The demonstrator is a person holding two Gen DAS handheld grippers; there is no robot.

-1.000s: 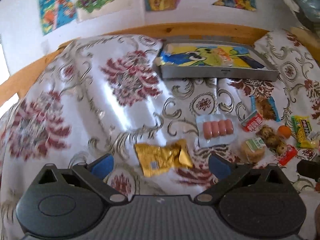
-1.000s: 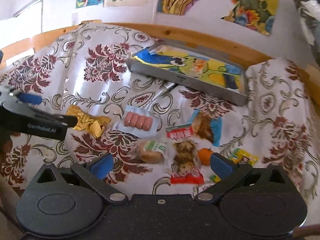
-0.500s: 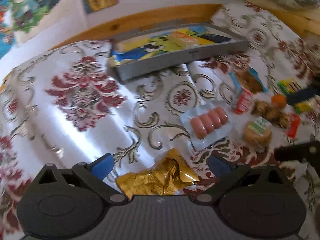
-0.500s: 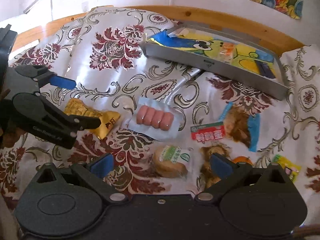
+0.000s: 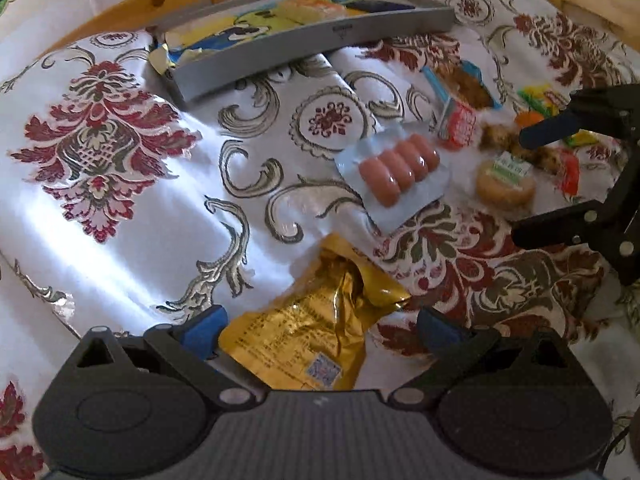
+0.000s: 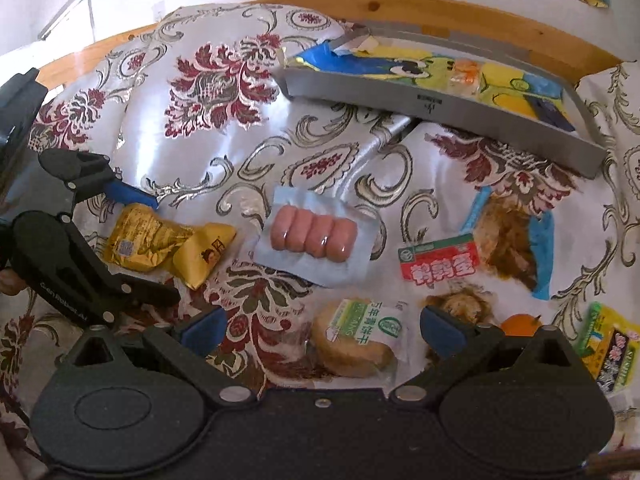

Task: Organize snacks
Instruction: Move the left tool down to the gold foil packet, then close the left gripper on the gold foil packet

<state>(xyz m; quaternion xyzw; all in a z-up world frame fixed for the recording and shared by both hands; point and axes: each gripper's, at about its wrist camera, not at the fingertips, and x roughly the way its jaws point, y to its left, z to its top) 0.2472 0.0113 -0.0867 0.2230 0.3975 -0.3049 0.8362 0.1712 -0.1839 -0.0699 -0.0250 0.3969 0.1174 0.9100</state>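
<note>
On the floral cloth (image 5: pixel 132 208), the spread left gripper (image 5: pixel 320 326) straddles the gold packet (image 5: pixel 308 336).

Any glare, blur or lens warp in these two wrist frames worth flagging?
Left wrist view: strong glare on the satin tablecloth washes out the pattern; the grey tray bows from fisheye; the gold snack packet between the open left hand-held gripper fingers stays sharp. Right wrist view: milder sheen mid-cloth, corners vignetted black, sausage pack crisp, label on the bun packet readable.
</note>
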